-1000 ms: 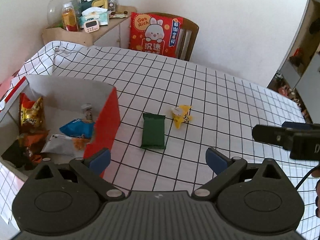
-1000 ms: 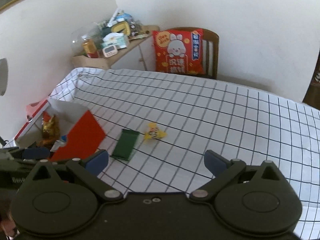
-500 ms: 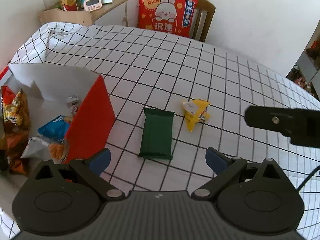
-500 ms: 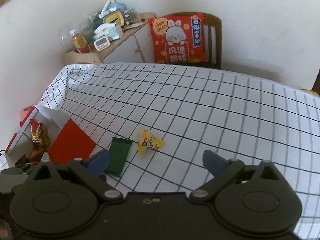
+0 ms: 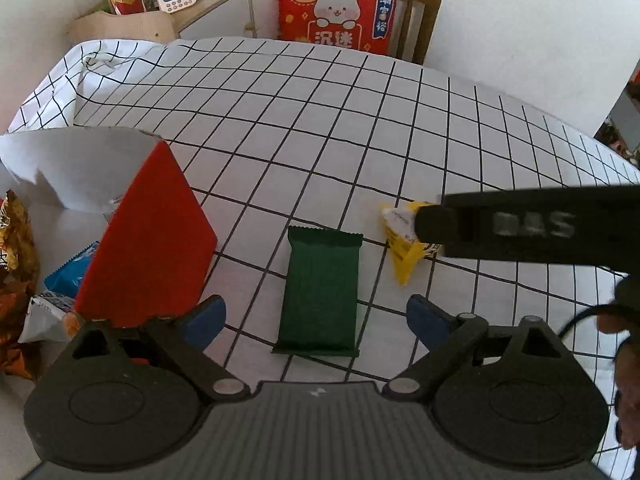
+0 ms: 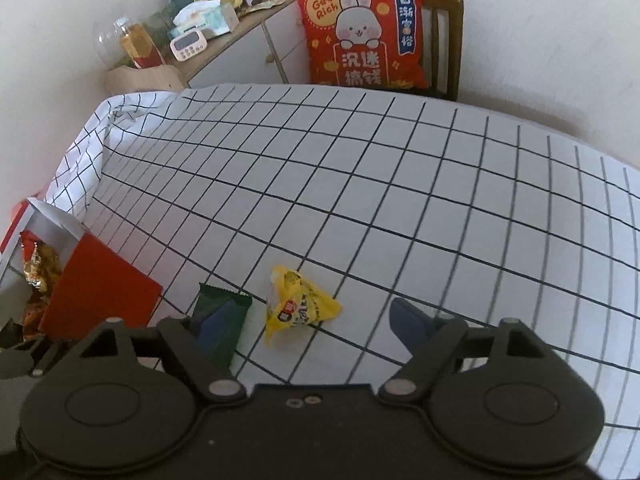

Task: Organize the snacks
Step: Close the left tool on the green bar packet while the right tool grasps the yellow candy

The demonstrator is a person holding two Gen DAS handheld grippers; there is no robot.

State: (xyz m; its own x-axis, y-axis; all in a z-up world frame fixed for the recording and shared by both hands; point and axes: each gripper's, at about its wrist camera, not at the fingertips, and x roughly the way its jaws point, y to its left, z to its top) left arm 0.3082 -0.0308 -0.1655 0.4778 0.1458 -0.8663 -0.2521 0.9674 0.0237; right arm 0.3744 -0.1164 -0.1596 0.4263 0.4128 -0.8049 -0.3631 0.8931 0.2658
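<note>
The counter (image 5: 360, 128) is covered with a white cloth with a black grid, and it fills most of both views. Behind it a wooden chair (image 6: 448, 40) stands at the wall and carries a red cushion (image 6: 364, 36) with a rabbit picture. Left of the chair there is a low cabinet (image 6: 240, 44) with a timer (image 6: 188, 46), a tissue pack and some bottles on top.

At the left edge of the counter stands an open box (image 5: 148, 248) with a red outer wall and a white inside. Several snack bags (image 5: 16, 264) lie in it, among them a blue one and a gold-orange one.

The left tool (image 5: 316, 318) hangs over the counter with its jaws wide apart and nothing pressed between them. The dark green snack bar (image 5: 320, 292) lies flat on the cloth just right of the box, and in the left wrist view it appears between the two blue pads of this tool; I cannot tell if a pad touches it.

The right tool (image 6: 304, 326) is also released. Its jaws have just been closing a little, but they are still apart, with the small yellow snack packet (image 6: 300, 306) seen between them on the cloth. This packet lies just right of the green bar. In the left wrist view one black finger of the right tool reaches across the packet from the right.
</note>
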